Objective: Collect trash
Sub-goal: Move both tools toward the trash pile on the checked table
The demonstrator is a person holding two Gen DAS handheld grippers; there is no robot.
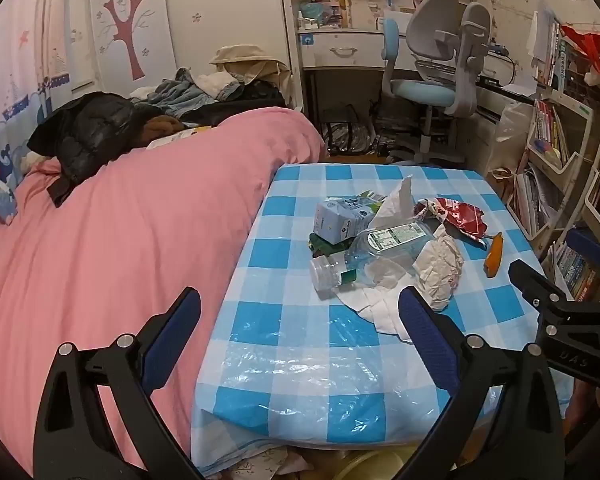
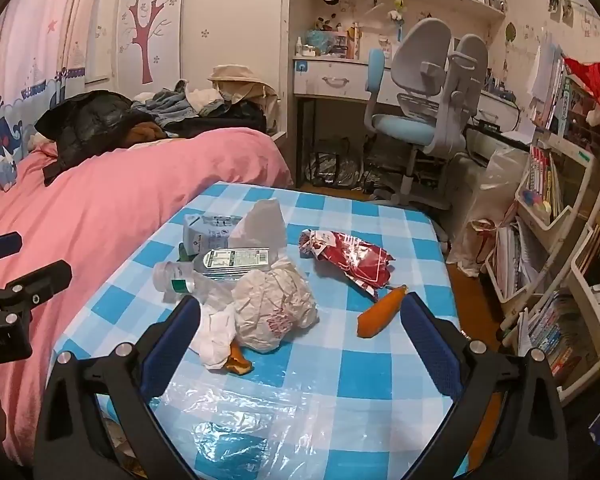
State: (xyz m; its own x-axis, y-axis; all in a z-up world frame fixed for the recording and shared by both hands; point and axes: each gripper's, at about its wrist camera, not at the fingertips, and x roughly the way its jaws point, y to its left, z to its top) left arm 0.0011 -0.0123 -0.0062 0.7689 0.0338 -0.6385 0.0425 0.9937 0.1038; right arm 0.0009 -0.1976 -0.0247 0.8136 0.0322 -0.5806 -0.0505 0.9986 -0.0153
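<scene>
- Pink bed (image 1: 140, 220) on the left, checked table (image 1: 308, 360) right beside it.
- Trash in a pile mid-table: bottle (image 2: 204, 272) lying flat, red wrapper (image 2: 356, 260), crumpled bag (image 2: 272, 308), carton (image 1: 340, 220), orange peel (image 2: 380, 312).
- Left gripper (image 1: 300, 320) & right gripper (image 2: 300, 328): both wide open, empty, hovering over the table's near edge.

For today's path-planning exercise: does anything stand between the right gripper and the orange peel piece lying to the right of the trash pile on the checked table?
Nothing visible does. The right gripper is open and empty above the table, and only bare cloth lies before the orange peel piece. The crumpled paper wrapper sits beside that path, to its left.
</scene>
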